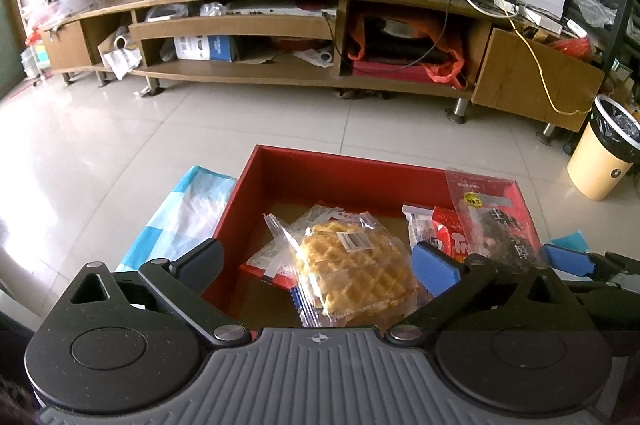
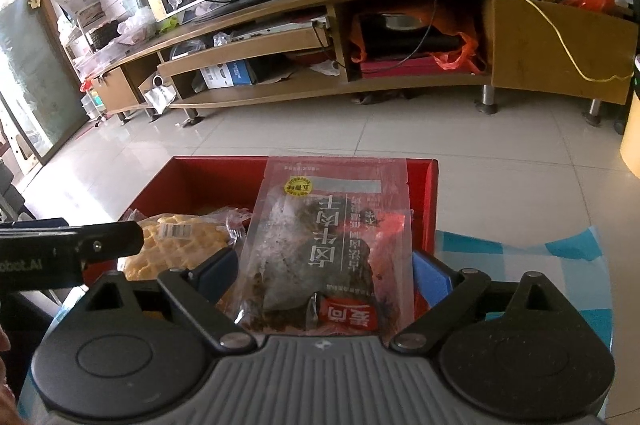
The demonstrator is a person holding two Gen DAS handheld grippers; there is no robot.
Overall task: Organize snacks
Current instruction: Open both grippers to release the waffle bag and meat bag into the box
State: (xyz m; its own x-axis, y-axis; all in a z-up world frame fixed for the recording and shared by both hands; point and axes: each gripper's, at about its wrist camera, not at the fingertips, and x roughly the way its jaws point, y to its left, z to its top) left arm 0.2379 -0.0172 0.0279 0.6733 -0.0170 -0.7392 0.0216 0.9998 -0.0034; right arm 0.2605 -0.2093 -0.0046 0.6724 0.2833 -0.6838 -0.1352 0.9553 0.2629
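A red box (image 1: 340, 169) stands on a blue-and-white checked cloth (image 1: 184, 209) and holds several snack packets. A wrapped waffle cake (image 1: 352, 265) lies in it between the wide-apart fingers of my left gripper (image 1: 320, 265), untouched; the gripper is open. A clear bag of dried beef (image 2: 328, 249) leans upright against the box's right side (image 2: 430, 201). My right gripper (image 2: 324, 277) is open around the bag's lower part, with gaps on both sides. The bag also shows in the left wrist view (image 1: 496, 221), beside small red and white packets (image 1: 440, 229).
A long wooden TV stand (image 1: 280, 25) with a television, cables and clutter runs across the room beyond a tiled floor. A cream waste bin (image 1: 604, 153) stands at the right. My left gripper's finger (image 2: 100, 241) shows at the left of the right wrist view.
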